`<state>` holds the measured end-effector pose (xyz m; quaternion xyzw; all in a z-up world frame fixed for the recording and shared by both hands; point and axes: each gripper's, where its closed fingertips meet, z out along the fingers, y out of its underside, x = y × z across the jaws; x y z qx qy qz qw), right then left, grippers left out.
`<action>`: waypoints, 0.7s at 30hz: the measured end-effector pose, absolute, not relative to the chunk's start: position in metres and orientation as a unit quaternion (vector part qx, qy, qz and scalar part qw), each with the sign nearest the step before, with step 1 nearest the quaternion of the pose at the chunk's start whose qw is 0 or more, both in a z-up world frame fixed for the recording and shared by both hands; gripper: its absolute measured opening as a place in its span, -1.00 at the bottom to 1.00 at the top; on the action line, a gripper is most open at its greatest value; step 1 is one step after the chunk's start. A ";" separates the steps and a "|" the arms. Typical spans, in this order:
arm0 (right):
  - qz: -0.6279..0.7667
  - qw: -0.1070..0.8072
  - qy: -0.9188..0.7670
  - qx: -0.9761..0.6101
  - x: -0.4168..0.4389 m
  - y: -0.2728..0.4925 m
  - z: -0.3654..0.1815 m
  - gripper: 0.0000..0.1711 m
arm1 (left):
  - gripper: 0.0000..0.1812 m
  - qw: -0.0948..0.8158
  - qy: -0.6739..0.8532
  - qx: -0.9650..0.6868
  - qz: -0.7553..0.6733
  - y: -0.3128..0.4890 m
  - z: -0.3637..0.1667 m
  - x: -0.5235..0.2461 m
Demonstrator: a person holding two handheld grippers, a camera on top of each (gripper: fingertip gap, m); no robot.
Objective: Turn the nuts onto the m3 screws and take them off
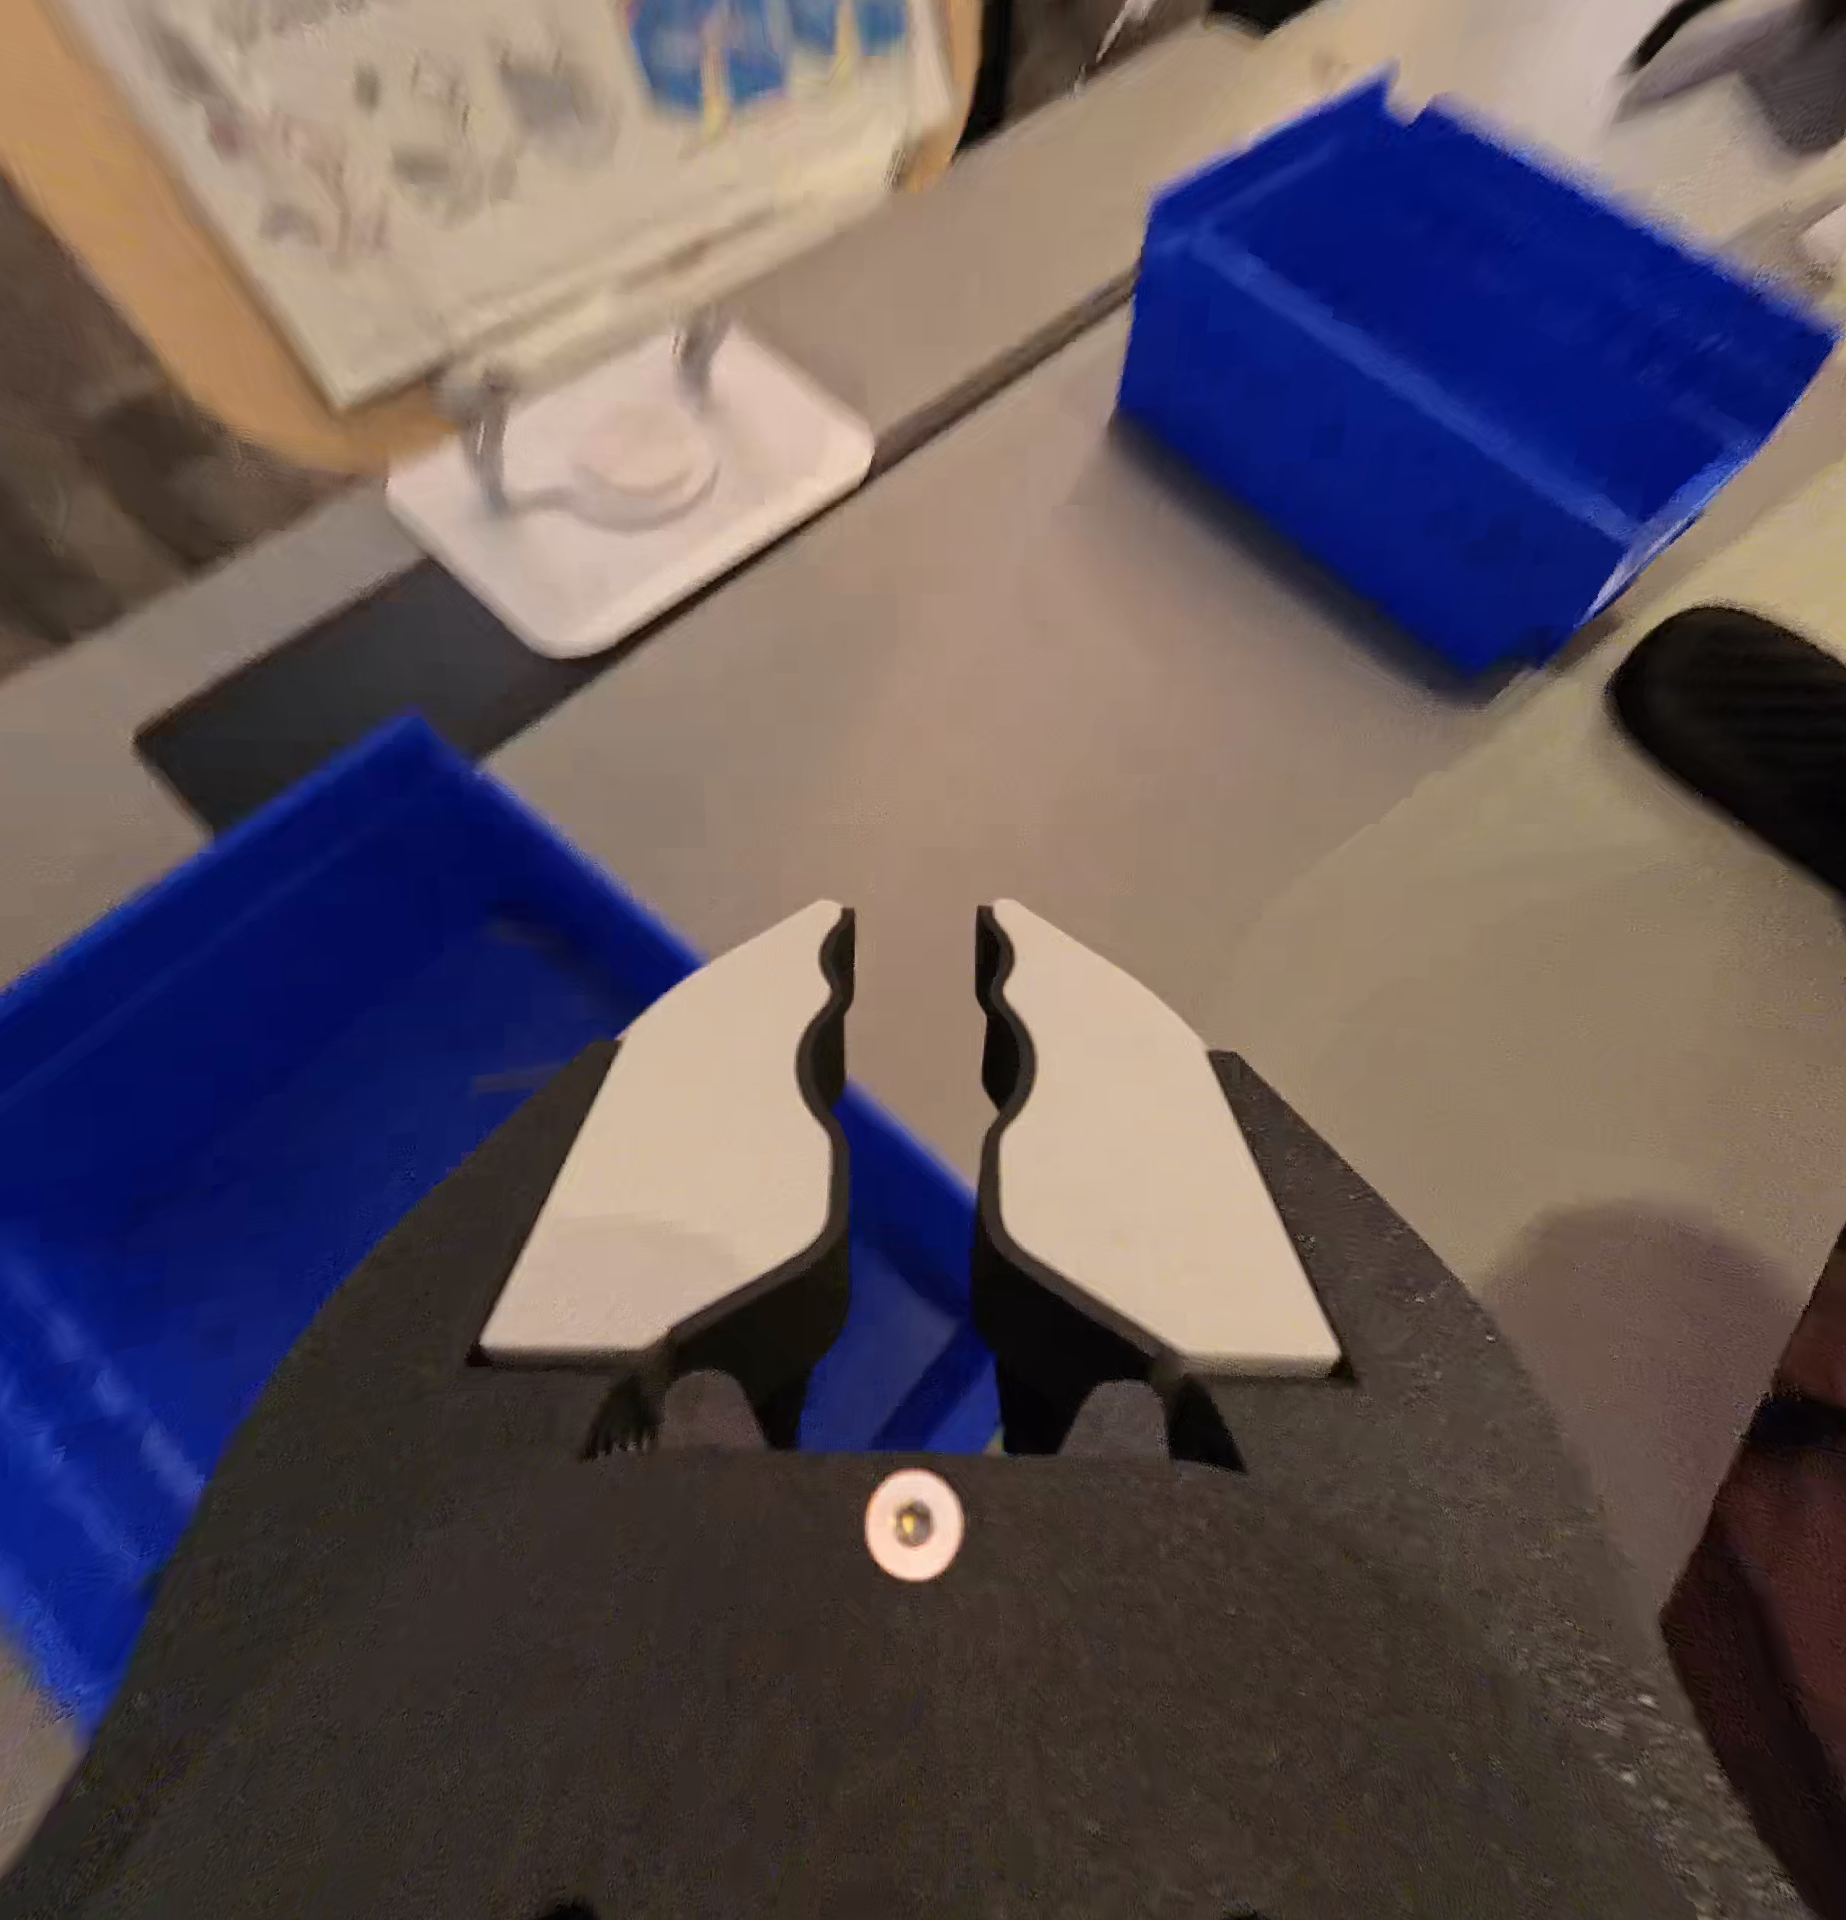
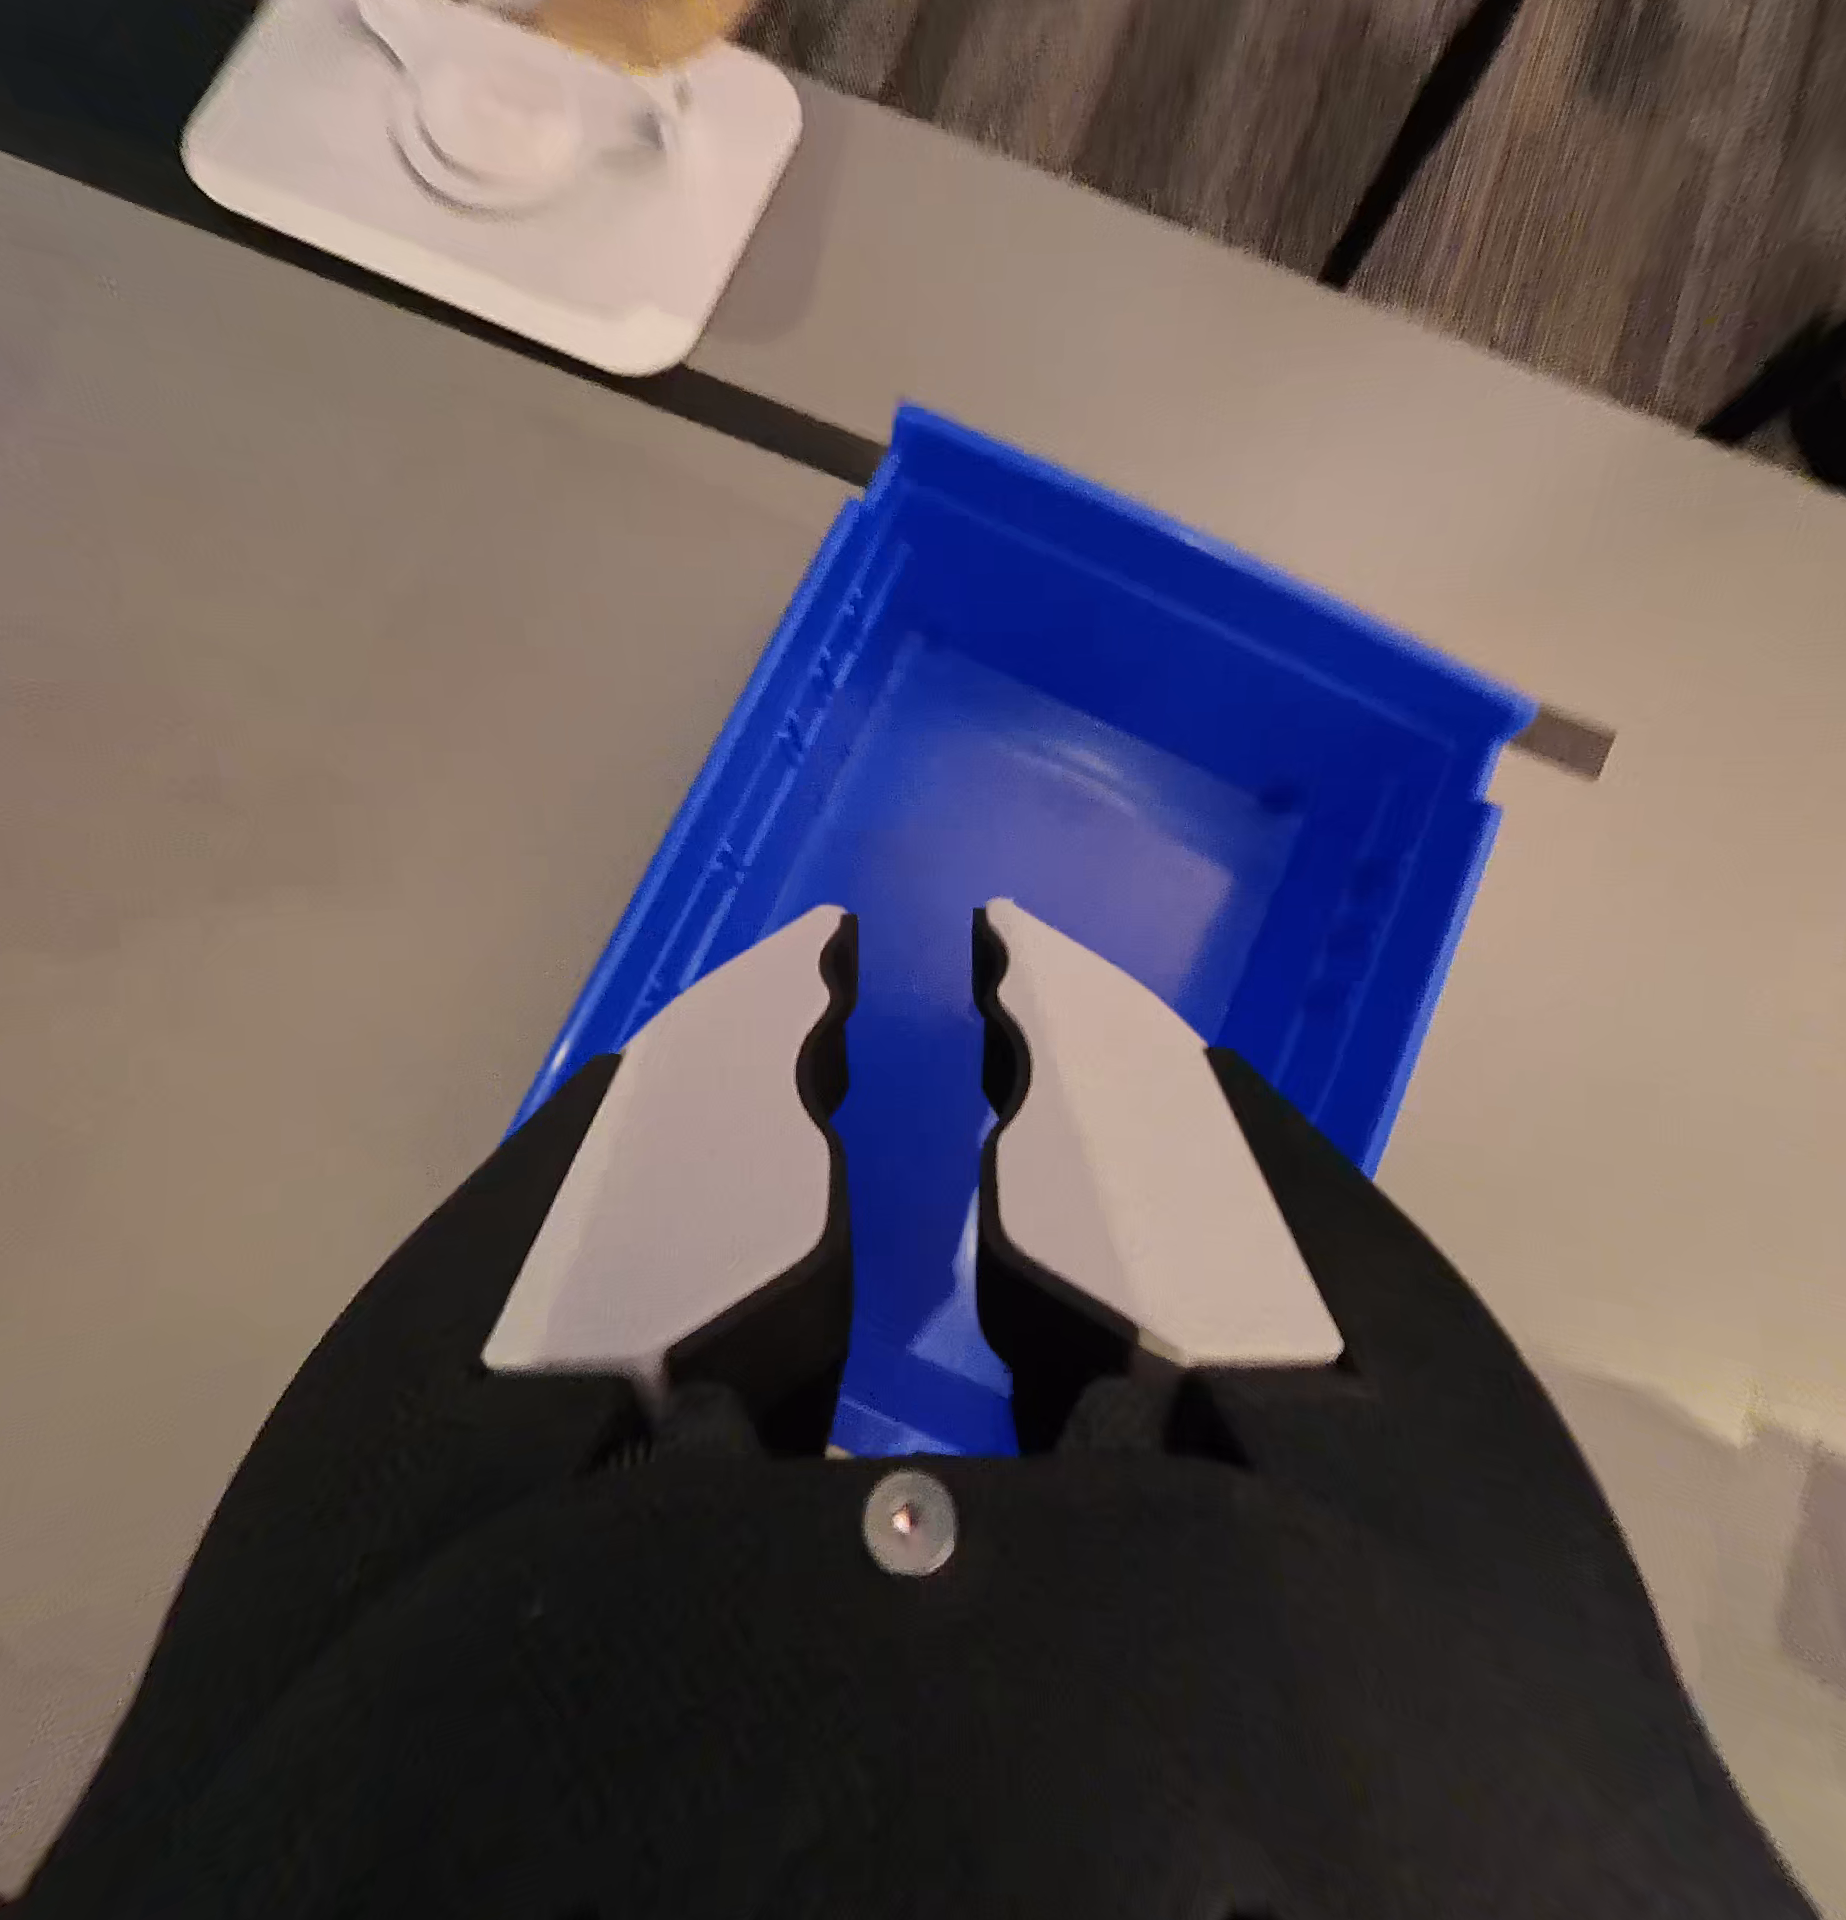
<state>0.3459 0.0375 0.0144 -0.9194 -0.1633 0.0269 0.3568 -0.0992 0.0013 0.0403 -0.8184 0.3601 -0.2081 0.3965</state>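
Left tool [image 1: 914, 920]: jaws slightly apart, nothing between them, poised over the near bin [image 1: 275, 1091] at the table's [image 1: 1002, 665] near left edge
Right tool [image 2: 914, 914]: jaws slightly apart and empty, aimed down into the far bin [image 2: 1158, 665], likely to reach its contents
Near bin: blue, open-topped; thin dark streaks on its floor may be screws, too blurred to tell
Far bin: blue, by the table's far right edge; its floor looks bare, no nuts made out
Screws and nuts: not clearly visible in either view
Stand [image 1: 628, 488]: white base at the far edge, holding a printed board upright
Stage: judged the start, both tools empty, bins set apart so each tool serves one
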 end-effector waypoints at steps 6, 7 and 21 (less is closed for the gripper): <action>0.014 0.379 -0.198 -0.904 0.329 0.038 0.025 -0.74 | -0.89 0.253 0.375 -0.878 -0.155 -0.015 -0.017 -0.148; 0.012 0.376 -0.202 -0.904 0.327 0.039 0.024 -0.74 | -0.89 0.240 0.375 -0.883 -0.148 -0.016 -0.023 -0.152; 0.002 0.336 -0.220 -0.916 0.324 0.044 0.002 -0.66 | -0.78 0.075 0.481 -0.874 -0.001 -0.014 -0.121 -0.195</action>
